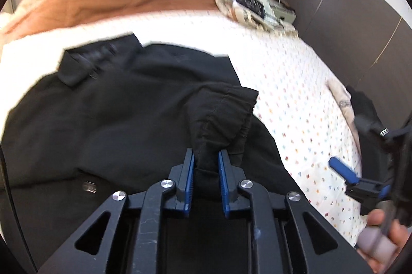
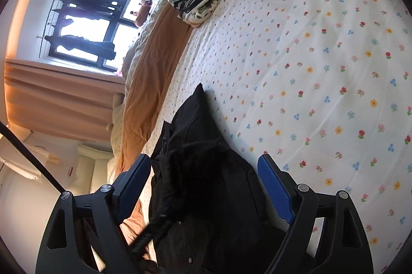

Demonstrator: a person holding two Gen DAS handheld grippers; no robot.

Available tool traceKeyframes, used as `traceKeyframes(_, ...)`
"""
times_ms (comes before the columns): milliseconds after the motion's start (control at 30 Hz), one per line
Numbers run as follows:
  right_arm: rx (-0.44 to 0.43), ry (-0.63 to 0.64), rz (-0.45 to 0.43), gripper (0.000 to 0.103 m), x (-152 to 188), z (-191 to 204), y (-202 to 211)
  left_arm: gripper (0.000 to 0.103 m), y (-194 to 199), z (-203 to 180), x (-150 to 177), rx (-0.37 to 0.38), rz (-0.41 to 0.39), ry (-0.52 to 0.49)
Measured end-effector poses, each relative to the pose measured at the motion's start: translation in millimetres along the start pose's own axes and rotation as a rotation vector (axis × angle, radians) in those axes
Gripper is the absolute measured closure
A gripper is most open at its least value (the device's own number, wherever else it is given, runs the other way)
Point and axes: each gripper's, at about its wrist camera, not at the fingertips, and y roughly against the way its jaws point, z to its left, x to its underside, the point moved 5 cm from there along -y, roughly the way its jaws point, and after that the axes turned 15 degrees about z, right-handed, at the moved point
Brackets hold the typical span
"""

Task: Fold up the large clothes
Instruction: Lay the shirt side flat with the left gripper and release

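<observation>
Left gripper (image 1: 206, 158) clamped on the gathered cuff of a black fabric jacket (image 1: 116, 106) lying on the floral white bedsheet (image 1: 296, 93).
Right gripper (image 2: 203, 171), at 3 o'clock, tilts sideways, jaws wide apart above the jacket.

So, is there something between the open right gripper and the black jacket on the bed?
Nothing visible. The right gripper is open with the black fabric jacket directly between its blue pads. The left gripper is shut on the jacket's gathered cuff.

Matt black cloth jacket (image 1: 123, 104); floral cotton-like bedsheet (image 2: 309, 62).
</observation>
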Motion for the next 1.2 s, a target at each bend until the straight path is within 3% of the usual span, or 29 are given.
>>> traceKeyframes(300,0.026,0.048,0.017,0.019,9,27,-30,0.084,89,65,-6,-0.078,-0.125,0.064)
traceKeyframes(533,0.04,0.075,0.042,0.019,14,42,-59,0.084,102,121,0,-0.103,-0.169,0.163)
traceKeyframes(667,0.043,0.089,0.071,0.019,13,44,-69,0.083,108,164,4,-0.132,-0.23,0.289)
traceKeyframes(767,0.043,0.093,0.06,0.019,10,44,-65,0.072,112,188,5,-0.181,-0.248,0.351)
traceKeyframes(833,0.046,0.089,0.046,0.019,9,43,-63,0.057,122,202,8,-0.24,-0.291,0.387)
traceKeyframes(900,0.051,0.081,0.04,0.019,8,40,-62,0.0,127,210,11,-0.22,-0.318,0.406)
traceKeyframes(1033,0.066,0.075,0.048,0.019,9,37,-67,0.0,132,224,12,-0.214,-0.347,0.417)
traceKeyframes(1200,0.074,0.072,0.059,0.019,6,36,-72,0.0,104,220,12,-0.189,-0.281,0.371)
